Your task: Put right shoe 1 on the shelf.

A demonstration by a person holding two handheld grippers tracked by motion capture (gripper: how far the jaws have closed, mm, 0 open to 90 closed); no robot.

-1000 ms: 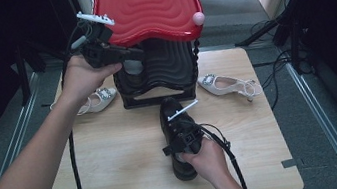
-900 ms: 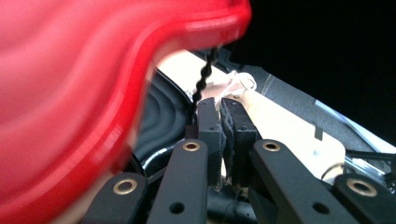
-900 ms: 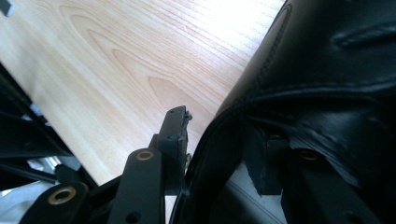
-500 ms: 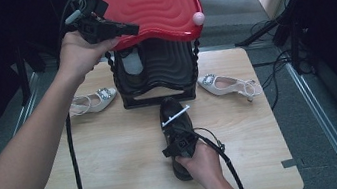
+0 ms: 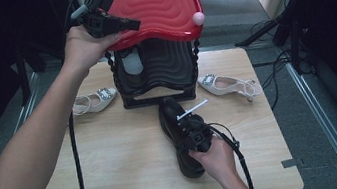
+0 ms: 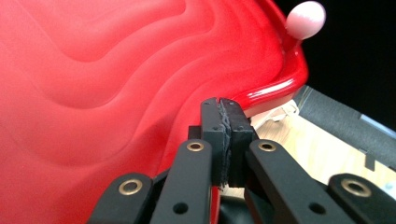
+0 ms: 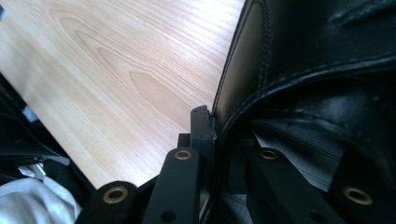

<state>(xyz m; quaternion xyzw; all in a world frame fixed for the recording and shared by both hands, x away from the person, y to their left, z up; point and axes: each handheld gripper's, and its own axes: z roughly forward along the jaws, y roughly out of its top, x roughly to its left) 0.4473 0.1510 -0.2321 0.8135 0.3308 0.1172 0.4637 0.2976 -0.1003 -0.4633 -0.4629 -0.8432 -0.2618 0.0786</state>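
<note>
The black shoe (image 5: 178, 133) lies on the wooden table (image 5: 117, 173), near its middle, toe toward the black box (image 5: 156, 76) and heel toward the person; the right gripper (image 5: 190, 134) sits over its opening, and in the right gripper view its jaws have just been closing and now clamp the leather rim of the shoe (image 7: 289, 84), one pad outside the collar and one inside; the right hand (image 5: 216, 155) holds that gripper from the near edge of the table, with its cable looping beside it.

Just beyond the shoe's toe stands the black box, ribbed in front, with a red lid (image 5: 158, 2) raised above it; the left gripper (image 5: 133, 25) is at the lid's front left edge, held by the left hand (image 5: 81, 47); in the left gripper view the jaws are pressed together with the rim of the red lid (image 6: 116, 84) appearing to pass between them, though the pinched part is hard to make out; a pale pink knob (image 6: 306, 18) stands on the lid's far corner.

A white sandal (image 5: 94, 101) lies left of the box, and another white sandal (image 5: 228, 85) lies right of it, both well apart from the black shoe.
</note>
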